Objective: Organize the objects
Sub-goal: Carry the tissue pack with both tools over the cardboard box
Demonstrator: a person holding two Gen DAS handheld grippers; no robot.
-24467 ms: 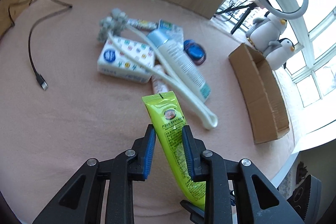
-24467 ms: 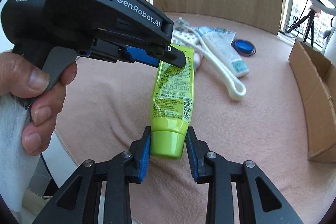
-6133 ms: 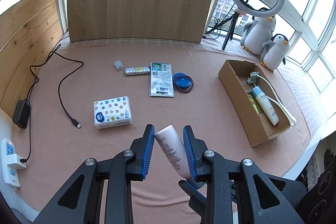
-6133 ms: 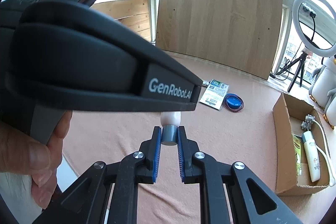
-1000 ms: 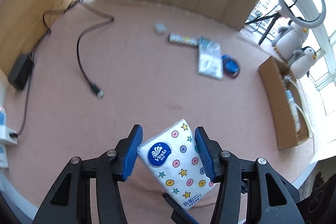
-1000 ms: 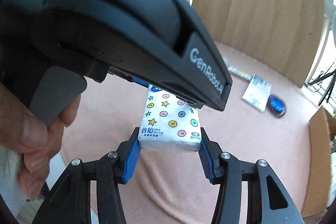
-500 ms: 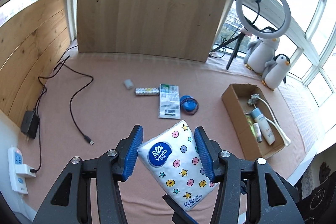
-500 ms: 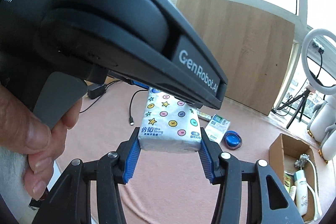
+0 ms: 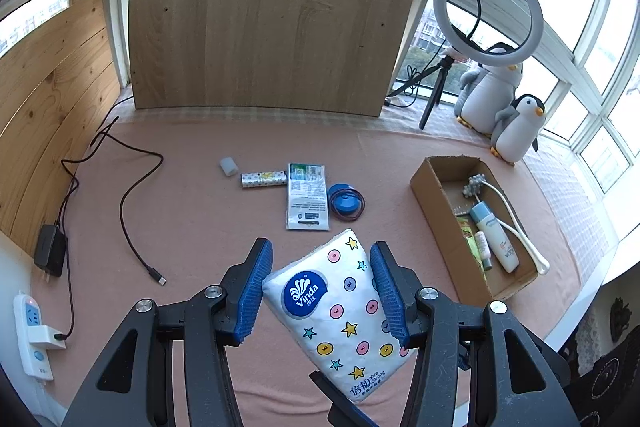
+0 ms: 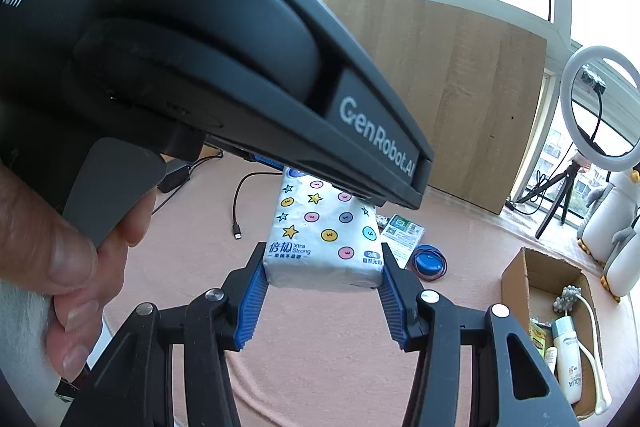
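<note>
Left wrist view: both grippers, left (image 9: 322,291) and right (image 10: 322,297), pinch one star-patterned white tissue pack (image 9: 340,311); one open cardboard box (image 9: 436,195) holds three tubes.

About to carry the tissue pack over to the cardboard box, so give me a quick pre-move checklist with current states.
1. Left gripper closed on tissue pack: ok.
2. Right gripper closed on the pack's other end: ok.
3. Pack lifted clear of the pink mat: ok.
4. Cardboard box open on top: ok.
5. Free room in box beside white bottle and massager: cannot tell.
6. Which gripper should release first: cannot tell.
</note>
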